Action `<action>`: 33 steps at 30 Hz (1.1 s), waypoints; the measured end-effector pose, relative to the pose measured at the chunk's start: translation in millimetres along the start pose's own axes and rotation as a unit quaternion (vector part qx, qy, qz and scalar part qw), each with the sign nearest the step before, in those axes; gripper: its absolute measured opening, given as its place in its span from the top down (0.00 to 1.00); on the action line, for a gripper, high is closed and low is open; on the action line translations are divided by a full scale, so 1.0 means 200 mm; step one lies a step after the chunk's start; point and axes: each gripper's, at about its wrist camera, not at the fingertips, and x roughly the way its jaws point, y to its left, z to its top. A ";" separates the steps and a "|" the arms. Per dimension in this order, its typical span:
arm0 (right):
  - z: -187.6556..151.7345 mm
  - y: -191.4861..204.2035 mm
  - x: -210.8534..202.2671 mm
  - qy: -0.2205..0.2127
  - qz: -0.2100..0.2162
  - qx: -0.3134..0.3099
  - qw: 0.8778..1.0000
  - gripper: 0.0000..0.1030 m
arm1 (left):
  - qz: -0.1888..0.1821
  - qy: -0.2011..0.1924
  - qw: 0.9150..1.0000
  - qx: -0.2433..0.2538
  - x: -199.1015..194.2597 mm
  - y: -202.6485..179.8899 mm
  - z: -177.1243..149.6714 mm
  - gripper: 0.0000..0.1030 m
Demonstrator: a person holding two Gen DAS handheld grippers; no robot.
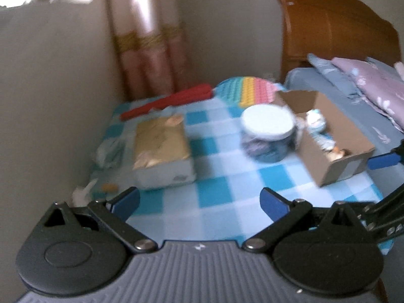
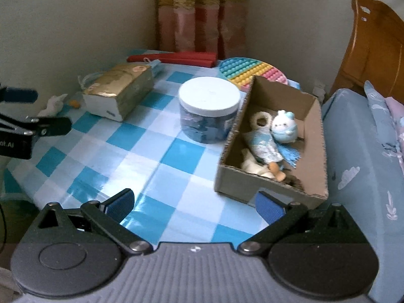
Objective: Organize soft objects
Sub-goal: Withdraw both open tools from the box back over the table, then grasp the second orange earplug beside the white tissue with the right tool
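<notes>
An open cardboard box point(image 2: 242, 184) stands on the right of the checked table. Inside it lie a white and blue plush point(image 2: 284, 126), a sparkly blue doll point(image 2: 262, 146) and a pale plush point(image 2: 250, 164). A small white rabbit toy point(image 2: 54, 104) lies near the table's left edge, beside the wall. My right gripper point(image 2: 195, 202) hovers open over the table's near edge, its right finger close to the box's front wall. My left gripper point(image 1: 200, 199) is open and empty over the near left of the table, with the rabbit toy point(image 1: 80, 194) just left of its left finger.
Mid-table stands a jar with a white lid point(image 2: 209, 96). A gold tissue pack point(image 2: 118, 88) lies to its left. A rainbow bubble mat point(image 2: 247, 72) and a red folded item point(image 2: 176, 56) lie at the back. A bed point(image 2: 353, 139) adjoins the table on the right.
</notes>
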 end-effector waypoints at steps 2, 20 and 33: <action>0.00 0.02 0.00 0.001 0.001 -0.002 1.000 0.00 | 0.008 0.010 1.000 -0.017 0.00 0.07 -0.05 0.02; 0.13 0.29 0.13 0.004 0.052 -0.054 0.997 0.00 | 0.037 0.044 0.996 -0.074 0.06 0.36 -0.33 0.02; 0.37 0.50 0.28 -0.012 0.109 -0.112 0.988 0.00 | 0.044 0.057 0.993 -0.092 0.10 0.49 -0.38 0.02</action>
